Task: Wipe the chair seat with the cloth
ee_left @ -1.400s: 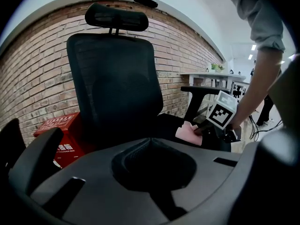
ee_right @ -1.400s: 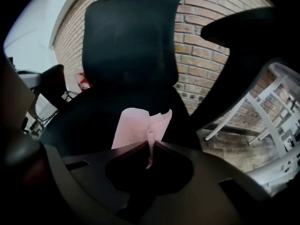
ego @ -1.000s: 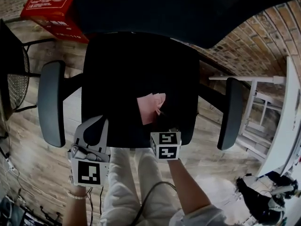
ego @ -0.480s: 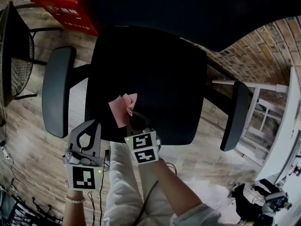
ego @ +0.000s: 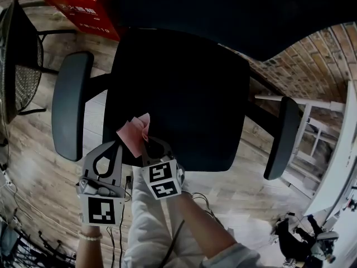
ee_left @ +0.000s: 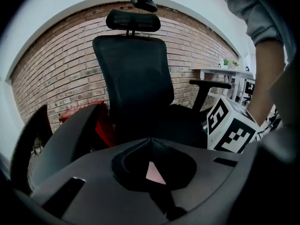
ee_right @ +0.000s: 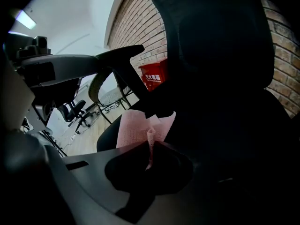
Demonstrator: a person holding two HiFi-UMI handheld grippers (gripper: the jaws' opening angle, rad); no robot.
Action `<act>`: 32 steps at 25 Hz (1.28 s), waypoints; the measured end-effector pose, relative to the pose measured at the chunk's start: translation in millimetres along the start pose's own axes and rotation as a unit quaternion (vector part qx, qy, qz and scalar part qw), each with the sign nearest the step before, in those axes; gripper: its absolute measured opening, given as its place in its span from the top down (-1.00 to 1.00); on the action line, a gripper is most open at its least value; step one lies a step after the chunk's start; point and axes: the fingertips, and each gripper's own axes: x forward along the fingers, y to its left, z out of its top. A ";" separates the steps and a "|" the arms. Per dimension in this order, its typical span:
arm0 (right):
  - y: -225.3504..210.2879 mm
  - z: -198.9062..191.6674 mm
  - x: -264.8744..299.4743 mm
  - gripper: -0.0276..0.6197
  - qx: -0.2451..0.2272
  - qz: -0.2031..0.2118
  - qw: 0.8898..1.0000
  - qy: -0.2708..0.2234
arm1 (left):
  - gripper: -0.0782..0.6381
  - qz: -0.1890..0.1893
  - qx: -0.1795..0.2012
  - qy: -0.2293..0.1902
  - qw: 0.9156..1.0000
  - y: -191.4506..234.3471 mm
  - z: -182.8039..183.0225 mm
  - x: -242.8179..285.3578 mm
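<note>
The black chair seat (ego: 184,88) fills the middle of the head view. A pink cloth (ego: 133,133) lies crumpled at the seat's front left corner, and my right gripper (ego: 146,145) is shut on it. In the right gripper view the cloth (ee_right: 135,128) bunches up out of the closed jaws of the right gripper (ee_right: 151,143), in front of the dark backrest. My left gripper (ego: 107,152) hangs just off the seat's front left edge, shut with nothing in it. The left gripper view shows the left gripper (ee_left: 150,141) with its tips together, and a sliver of the cloth (ee_left: 153,173) shows through its frame.
Grey armrests flank the seat at left (ego: 70,110) and right (ego: 277,138). A red box (ego: 83,1) stands on the wooden floor behind the chair. A black mesh chair (ego: 17,60) is at far left, a white rack (ego: 309,133) and brick wall at right.
My right gripper has dragged the pink cloth leftward across the seat's front, from the middle to the front left corner. The left gripper has barely moved.
</note>
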 end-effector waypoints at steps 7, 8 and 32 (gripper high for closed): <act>-46.8 -23.6 -22.9 0.76 0.020 -0.056 0.998 0.013 | 0.73 -0.009 0.009 -0.011 1.000 -2.3 12.6 14.2; -54.7 -27.5 -27.6 0.76 0.024 -0.066 0.997 0.015 | 0.73 -0.011 0.011 -0.012 1.000 -3.4 14.9 16.5; -224.9 -124.9 -195.5 0.76 0.059 -0.284 0.955 0.060 | 0.73 -0.083 0.055 -0.033 0.994 -53.6 62.8 54.0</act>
